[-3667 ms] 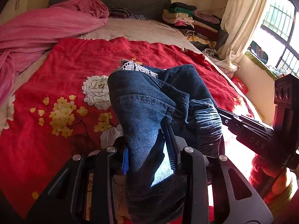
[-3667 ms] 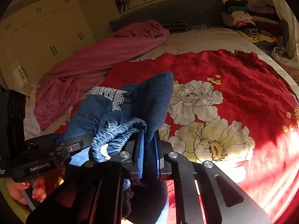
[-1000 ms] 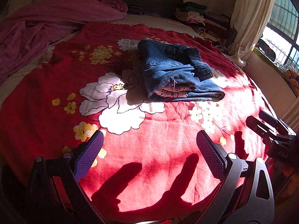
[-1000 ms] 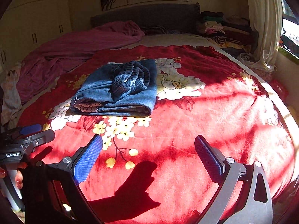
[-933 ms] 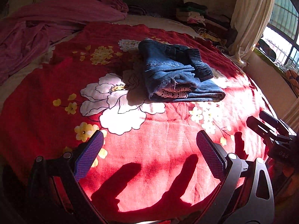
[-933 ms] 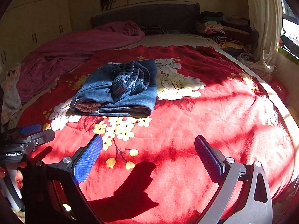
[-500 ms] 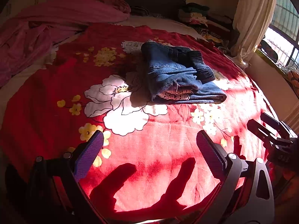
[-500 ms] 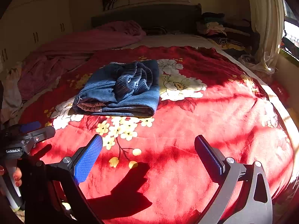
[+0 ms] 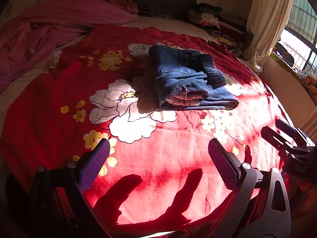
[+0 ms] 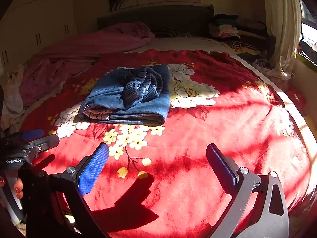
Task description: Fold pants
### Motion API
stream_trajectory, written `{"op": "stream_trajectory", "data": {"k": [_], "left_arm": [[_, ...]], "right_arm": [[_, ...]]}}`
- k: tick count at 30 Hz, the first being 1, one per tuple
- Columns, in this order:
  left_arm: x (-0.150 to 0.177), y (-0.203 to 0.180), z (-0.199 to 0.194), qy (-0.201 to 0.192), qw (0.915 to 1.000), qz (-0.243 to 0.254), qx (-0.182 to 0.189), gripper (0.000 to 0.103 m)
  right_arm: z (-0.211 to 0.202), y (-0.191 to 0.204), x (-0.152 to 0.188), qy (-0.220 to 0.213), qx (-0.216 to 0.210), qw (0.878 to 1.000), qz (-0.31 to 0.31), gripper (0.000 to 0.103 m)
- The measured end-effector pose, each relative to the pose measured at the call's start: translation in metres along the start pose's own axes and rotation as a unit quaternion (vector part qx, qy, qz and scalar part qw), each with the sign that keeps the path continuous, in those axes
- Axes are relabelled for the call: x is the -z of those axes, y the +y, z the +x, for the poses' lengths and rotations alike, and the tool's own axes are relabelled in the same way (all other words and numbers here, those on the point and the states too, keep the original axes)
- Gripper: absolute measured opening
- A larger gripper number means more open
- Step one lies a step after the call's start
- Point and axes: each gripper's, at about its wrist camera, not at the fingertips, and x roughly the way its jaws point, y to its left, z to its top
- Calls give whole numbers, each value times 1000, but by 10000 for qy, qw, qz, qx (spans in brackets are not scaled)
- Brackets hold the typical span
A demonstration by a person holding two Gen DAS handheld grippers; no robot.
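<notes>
The blue denim pants lie folded into a compact bundle on the red flowered blanket, with the dark ribbed waistband on top and lace trim showing at the near edge. In the right wrist view the same pants sit left of centre. My left gripper is open and empty, well back from the pants near the bed's foot. My right gripper is also open and empty, equally far from them. Each gripper appears at the edge of the other's view: the right gripper and the left gripper.
A pink quilt is heaped at the bed's far left. Stacked clothes lie at the far right by the headboard. A curtain and window stand to the right, white cupboards to the left. A hand holds the left gripper.
Both grippers let go of the pants, which now lie folded on the blanket, and drew back toward the foot of the bed. In the last second the views barely shifted.
</notes>
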Motion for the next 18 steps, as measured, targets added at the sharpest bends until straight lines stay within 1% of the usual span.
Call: {"op": "stream_trajectory", "data": {"k": [18], "left_arm": [[0, 2, -2, -17, 10000, -30, -19, 93]], "right_arm": [[-4, 0, 0, -14, 35, 10000, -14, 98]]}}
